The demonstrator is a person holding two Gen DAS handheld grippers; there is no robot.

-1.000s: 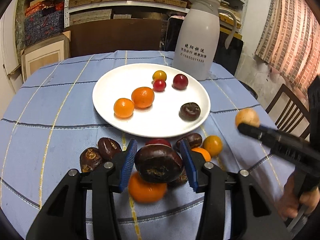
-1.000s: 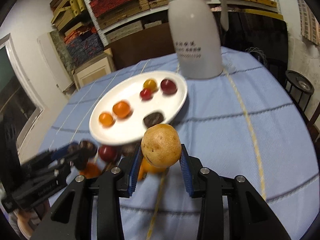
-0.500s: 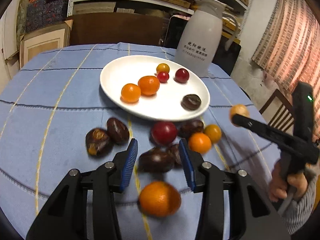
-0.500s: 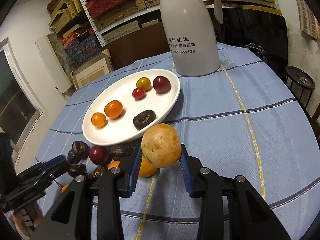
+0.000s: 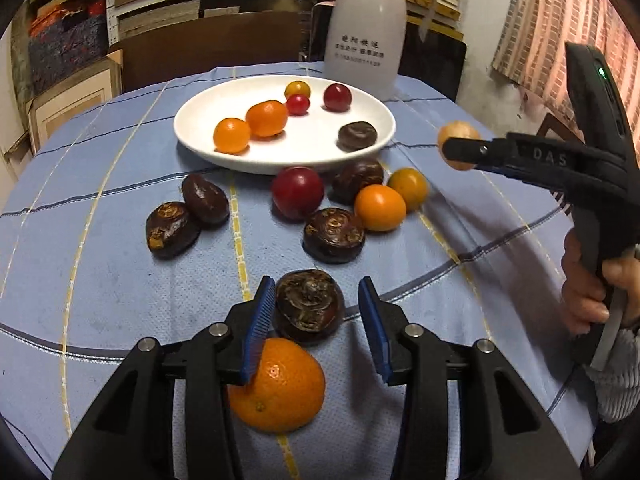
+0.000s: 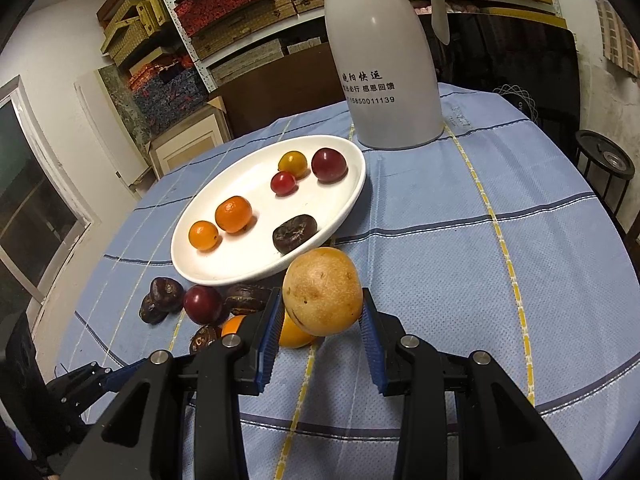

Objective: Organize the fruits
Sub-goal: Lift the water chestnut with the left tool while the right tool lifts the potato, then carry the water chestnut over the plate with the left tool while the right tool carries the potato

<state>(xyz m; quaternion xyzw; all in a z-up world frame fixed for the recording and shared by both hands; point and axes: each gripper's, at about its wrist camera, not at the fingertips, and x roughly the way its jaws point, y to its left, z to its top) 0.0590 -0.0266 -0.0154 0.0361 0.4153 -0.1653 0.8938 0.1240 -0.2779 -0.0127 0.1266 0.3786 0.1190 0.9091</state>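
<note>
Two claws were ours: the right claw [image 6: 322, 334] held a tan round fruit [image 6: 322, 292] clear of the bench [image 6: 500, 280], beside the white plate [image 6: 344, 216]; the left claw [image 5: 317, 322] stood narrow, a dark water chestnut [image 5: 309, 306] lying between its pads, seemingly ungripped.

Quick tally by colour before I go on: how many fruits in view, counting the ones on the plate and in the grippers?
dark brown fruits: 6
orange fruits: 4
red fruits: 3
yellow fruits: 2
tan fruit: 1
Total: 16
</note>
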